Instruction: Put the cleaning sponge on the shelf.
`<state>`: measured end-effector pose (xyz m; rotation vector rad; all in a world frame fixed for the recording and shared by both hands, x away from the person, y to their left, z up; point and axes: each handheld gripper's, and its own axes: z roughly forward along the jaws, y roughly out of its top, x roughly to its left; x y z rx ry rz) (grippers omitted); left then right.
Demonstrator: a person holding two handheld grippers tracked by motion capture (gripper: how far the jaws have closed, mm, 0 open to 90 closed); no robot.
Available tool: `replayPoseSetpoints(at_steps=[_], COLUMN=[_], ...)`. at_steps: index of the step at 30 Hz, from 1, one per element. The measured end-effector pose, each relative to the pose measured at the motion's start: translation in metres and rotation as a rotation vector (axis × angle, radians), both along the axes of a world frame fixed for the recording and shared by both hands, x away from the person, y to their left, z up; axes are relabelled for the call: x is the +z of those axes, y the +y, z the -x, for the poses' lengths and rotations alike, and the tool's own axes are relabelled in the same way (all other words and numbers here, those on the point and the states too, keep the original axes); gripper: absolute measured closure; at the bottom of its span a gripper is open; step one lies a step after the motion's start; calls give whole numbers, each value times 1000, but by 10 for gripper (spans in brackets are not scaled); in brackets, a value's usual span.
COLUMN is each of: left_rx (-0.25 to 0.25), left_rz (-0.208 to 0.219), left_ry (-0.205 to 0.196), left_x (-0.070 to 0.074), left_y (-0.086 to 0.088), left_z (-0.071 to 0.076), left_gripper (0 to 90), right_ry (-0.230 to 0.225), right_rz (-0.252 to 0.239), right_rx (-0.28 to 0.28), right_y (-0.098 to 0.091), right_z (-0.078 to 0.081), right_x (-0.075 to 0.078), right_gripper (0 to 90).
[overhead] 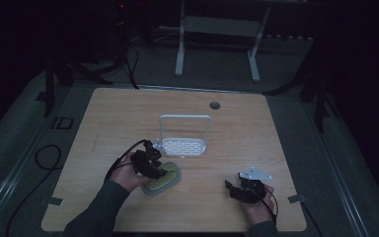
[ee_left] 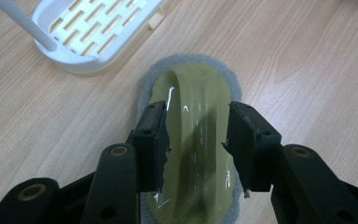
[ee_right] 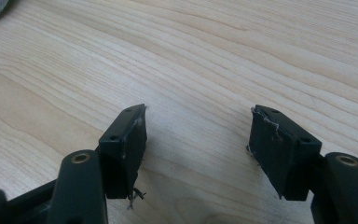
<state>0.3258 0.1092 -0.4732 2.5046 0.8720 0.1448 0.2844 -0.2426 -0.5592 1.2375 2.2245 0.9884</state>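
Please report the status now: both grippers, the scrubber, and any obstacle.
Left gripper open, jaws astride scrubber handle. Right gripper open over bare table. White rack beside scrubber, apart, not blocking.

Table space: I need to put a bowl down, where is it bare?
Bare wood runs along the table behind the white rack and between scrubber and right tool. It is crowded where the left tool straddles the scrubber by the rack.

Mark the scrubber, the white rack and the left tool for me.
scrubber (ee_left: 200, 93): left gripper view, on its glossy green handle ridge.
white rack (overhead: 183, 146): high view, on its slotted tray.
left tool (ee_left: 196, 140): left gripper view, midway between its open jaws, which straddle the scrubber's handle.
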Motion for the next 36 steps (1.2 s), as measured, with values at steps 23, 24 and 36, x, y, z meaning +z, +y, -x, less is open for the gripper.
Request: replayPoseSetpoints(at_steps=[23,24,36], left_rx=[-30,-29,-40], left_rz=[-72,-74,-112], left_ry=[69,74,99], left_x=[-3,-3,-2], left_y=[-7,-7,-10], left_z=[-10,-10,-14], left_gripper=[576,576,576], right_ry=[2,1,1], right_rz=[-1,-1,-1], right_rx=[-1,-1,0], right_y=[0,0,0], right_z=[0,0,0], right_x=[0,0,0], right_gripper=[360,360,359])
